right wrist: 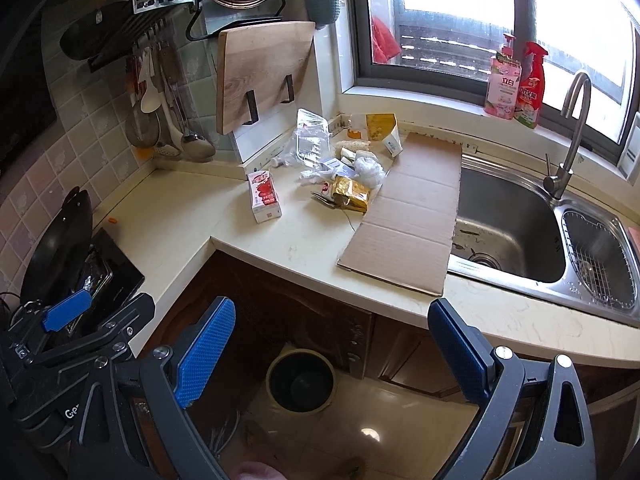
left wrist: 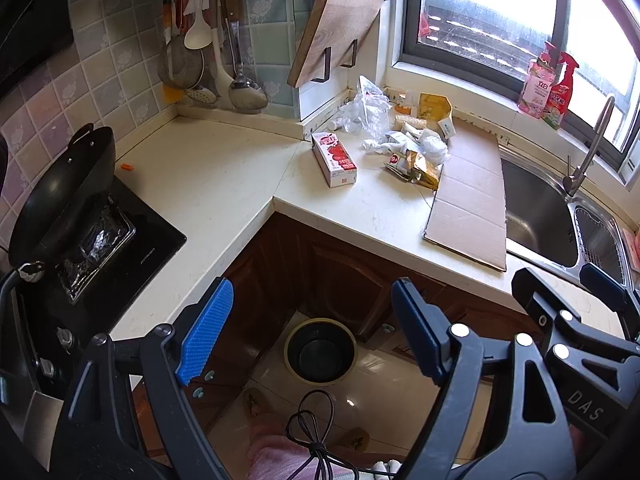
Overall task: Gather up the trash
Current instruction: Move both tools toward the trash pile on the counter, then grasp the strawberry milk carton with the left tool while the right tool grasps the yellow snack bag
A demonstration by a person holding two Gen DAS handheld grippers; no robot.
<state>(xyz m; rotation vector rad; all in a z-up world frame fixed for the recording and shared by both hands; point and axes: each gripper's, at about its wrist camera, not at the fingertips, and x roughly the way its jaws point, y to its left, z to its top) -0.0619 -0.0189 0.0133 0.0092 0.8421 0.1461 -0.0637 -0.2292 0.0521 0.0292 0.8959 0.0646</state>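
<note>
Left gripper (left wrist: 312, 338), right gripper (right wrist: 332, 350): jaws spread, empty. Tabletop (left wrist: 224, 176): milk carton (left wrist: 334, 159), wrapper pile (left wrist: 404, 140), cardboard sheet (left wrist: 470, 200). Floor: bin (left wrist: 320, 350).

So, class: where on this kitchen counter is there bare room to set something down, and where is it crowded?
Bare counter lies between the stove and the red carton, and along the front edge before the cardboard sheet. It is crowded in the back corner, where the trash pile sits under the cutting board.

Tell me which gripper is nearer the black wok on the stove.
Left. The left gripper hangs beside the black wok; the right gripper sits farther off, toward the sink.
</note>
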